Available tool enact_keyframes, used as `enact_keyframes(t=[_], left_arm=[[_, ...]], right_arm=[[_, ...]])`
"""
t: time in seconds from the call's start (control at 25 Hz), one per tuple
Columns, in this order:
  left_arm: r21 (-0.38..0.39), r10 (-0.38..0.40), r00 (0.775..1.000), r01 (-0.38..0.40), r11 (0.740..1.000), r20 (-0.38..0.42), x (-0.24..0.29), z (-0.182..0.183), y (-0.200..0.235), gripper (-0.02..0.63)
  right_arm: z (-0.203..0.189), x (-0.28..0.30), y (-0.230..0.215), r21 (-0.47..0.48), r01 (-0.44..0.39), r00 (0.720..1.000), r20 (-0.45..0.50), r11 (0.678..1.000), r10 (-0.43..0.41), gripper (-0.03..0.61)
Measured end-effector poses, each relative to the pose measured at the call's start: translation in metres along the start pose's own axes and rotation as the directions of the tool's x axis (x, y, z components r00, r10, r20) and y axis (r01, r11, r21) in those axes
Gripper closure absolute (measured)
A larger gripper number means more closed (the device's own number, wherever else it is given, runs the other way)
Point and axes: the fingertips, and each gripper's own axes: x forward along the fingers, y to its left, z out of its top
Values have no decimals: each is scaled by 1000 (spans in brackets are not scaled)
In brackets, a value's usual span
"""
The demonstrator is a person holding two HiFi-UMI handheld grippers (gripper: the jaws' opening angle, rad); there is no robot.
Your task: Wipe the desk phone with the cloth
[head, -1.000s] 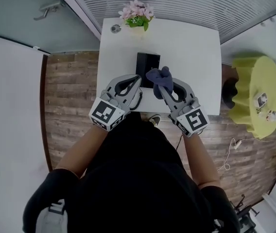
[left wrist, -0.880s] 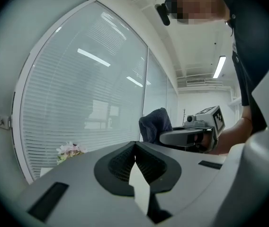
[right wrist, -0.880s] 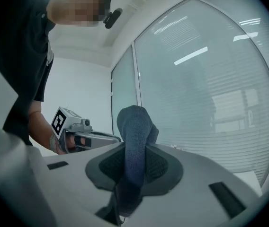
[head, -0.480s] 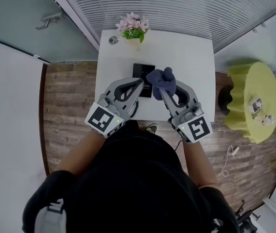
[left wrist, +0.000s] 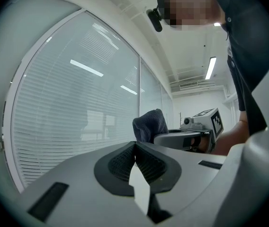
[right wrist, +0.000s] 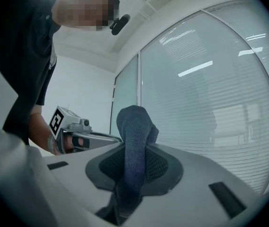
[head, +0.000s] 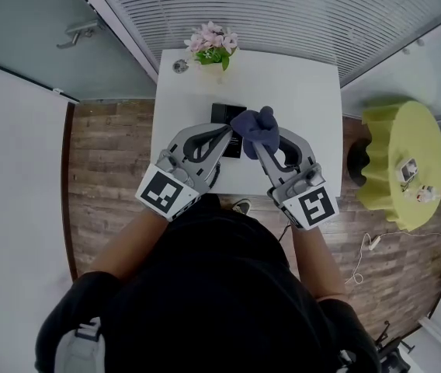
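While right tool (head: 258,143) clamps cloth (head: 255,126) | cloth edged left over desk phone (head: 222,113)

Bright, even light falls from ceiling strips (left wrist: 211,67); edges bend fisheye-style into dark corners.

Head view looks steeply down; gripper views tilt toward blinds (left wrist: 73,108).

Black short-sleeved top (head: 228,286); the grey left gripper (head: 226,130) and right gripper (head: 257,144) carry black-and-white marker cubes (head: 163,190).
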Motion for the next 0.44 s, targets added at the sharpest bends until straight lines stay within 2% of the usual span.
enact_keyframes(t=[0.44], left_arm=[[2,-2,1000,2,1000,0,2,2,1,603]], right_arm=[[3,2,-2,2,7,1000,13,1000,-7,489]])
